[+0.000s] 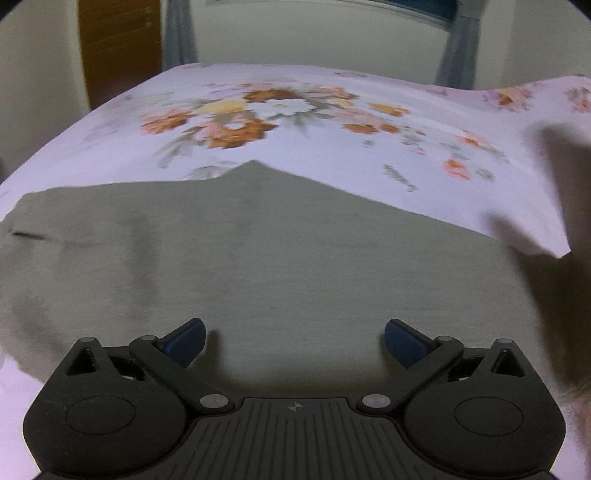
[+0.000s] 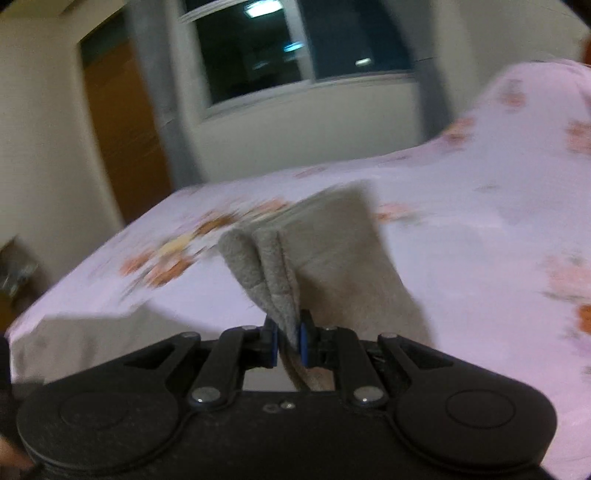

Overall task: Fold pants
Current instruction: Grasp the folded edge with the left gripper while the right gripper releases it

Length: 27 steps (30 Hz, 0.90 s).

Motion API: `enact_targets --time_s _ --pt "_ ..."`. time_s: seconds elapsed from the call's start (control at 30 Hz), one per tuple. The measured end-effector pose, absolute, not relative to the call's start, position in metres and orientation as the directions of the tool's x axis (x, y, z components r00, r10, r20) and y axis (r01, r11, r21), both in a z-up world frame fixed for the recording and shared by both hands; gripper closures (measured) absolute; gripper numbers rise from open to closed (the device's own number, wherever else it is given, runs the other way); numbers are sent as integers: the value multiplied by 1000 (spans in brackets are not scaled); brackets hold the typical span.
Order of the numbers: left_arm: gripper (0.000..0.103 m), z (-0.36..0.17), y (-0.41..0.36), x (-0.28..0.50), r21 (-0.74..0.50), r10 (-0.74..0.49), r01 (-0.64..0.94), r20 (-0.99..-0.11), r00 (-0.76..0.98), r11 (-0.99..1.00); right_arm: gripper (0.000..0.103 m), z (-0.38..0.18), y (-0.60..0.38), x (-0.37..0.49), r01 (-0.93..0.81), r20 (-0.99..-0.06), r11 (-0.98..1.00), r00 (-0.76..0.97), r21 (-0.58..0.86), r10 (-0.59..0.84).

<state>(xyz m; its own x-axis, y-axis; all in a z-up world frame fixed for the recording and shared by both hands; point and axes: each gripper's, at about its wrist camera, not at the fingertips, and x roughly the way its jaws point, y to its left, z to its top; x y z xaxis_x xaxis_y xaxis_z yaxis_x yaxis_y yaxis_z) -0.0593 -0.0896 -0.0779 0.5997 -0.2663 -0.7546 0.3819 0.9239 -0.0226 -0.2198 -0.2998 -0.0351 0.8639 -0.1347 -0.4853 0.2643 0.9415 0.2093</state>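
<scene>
We see the grey pants (image 1: 280,258) spread flat on a bed sheet (image 1: 332,155) printed with orange and yellow flowers; in the left wrist view the cloth fills the middle of the frame, its far edge rising to a low peak against the floral print. Our left gripper (image 1: 294,341) hangs just above this cloth with its blue-padded fingers (image 1: 186,341) spread wide, nothing between them. At the right edge of that view a blurred grey shape stands up off the bed; we cannot tell for sure what it is. Our right gripper (image 2: 288,341) is pressed together on a thick fold of the pants (image 2: 280,266), several layers of fuzzy grey fabric bunched between the blue pads (image 2: 303,341), the edges standing up in front of the camera and the rest of the cloth trailing down to the right toward the sheet (image 2: 480,258). That view is motion-blurred. Beyond the bed we note a wooden door (image 2: 125,140) on the left, a dark window (image 2: 295,48) with a white frame, and grey curtains (image 1: 181,33) at either side of it.
</scene>
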Motion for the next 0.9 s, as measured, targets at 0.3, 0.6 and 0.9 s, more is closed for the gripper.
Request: enact_targets --time_s 0.3,0.6,0.9 --pt "0 -83 -67 -49 -54 -258 340 -766 588 939 44 -104 -261 -182 189 -679 951 734 243 27" --pt "0 -77 -78 -55 -203 -380 368 -770 512 907 29 -64 -291 -228 227 -538 900 843 373 10" --pt "1 -85 -98 -61 -373 -512 384 -772 377 845 23 -80 -339 -274 364 -532 807 843 464 -75"
